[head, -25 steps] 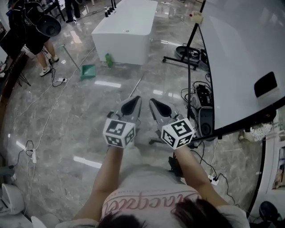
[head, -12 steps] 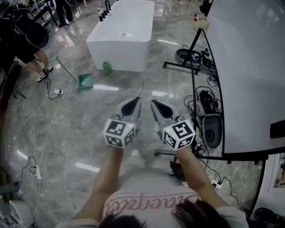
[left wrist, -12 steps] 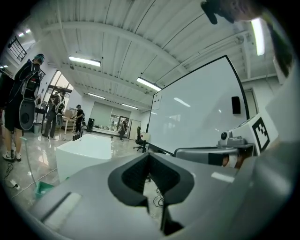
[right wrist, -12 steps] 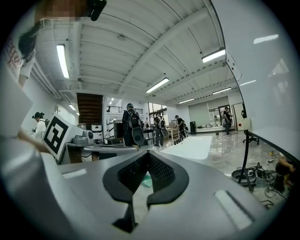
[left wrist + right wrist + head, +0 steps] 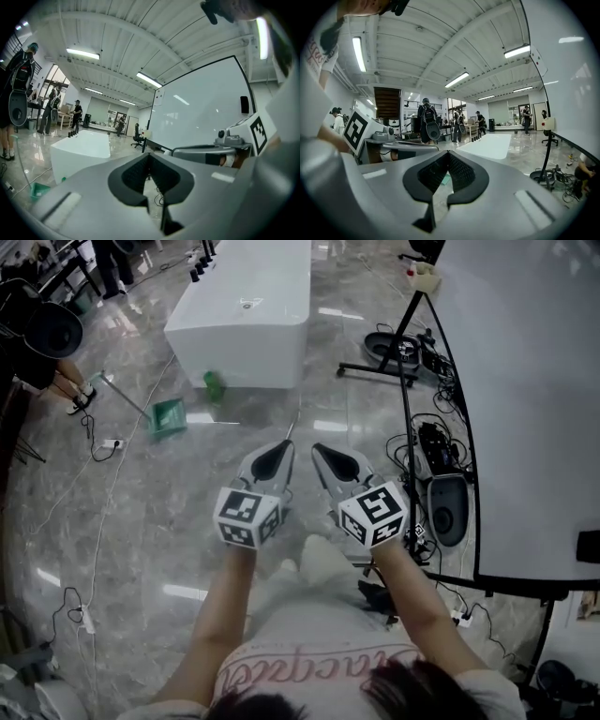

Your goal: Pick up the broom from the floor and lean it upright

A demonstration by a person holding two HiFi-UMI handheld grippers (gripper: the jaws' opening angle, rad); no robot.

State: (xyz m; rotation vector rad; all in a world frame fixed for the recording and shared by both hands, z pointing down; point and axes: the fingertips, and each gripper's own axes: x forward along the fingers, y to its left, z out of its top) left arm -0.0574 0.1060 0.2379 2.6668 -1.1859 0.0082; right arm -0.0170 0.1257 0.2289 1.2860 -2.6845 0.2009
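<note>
A thin pale stick (image 5: 293,422), seemingly the broom's handle, lies on the grey marble floor just beyond my grippers' tips; its head is not visible. Farther left lies a green dustpan (image 5: 169,416) on a long handle, also seen in the left gripper view as the dustpan (image 5: 40,190). My left gripper (image 5: 284,445) and right gripper (image 5: 317,447) are held side by side at waist height, pointing forward, well above the floor. Both are shut with nothing between the pads. The left gripper (image 5: 150,154) and right gripper (image 5: 449,153) each show closed jaws in their own views.
A white block (image 5: 239,324) stands ahead, with a small green bottle (image 5: 214,383) at its foot. A big whiteboard (image 5: 525,381) on a black stand fills the right, with cables and black devices (image 5: 448,507) beneath it. A person (image 5: 47,334) stands far left.
The person has walked forward: the white block, dustpan and stick have come closer and the whiteboard stand has slid back on the right. Both grippers stay shut, side by side.
</note>
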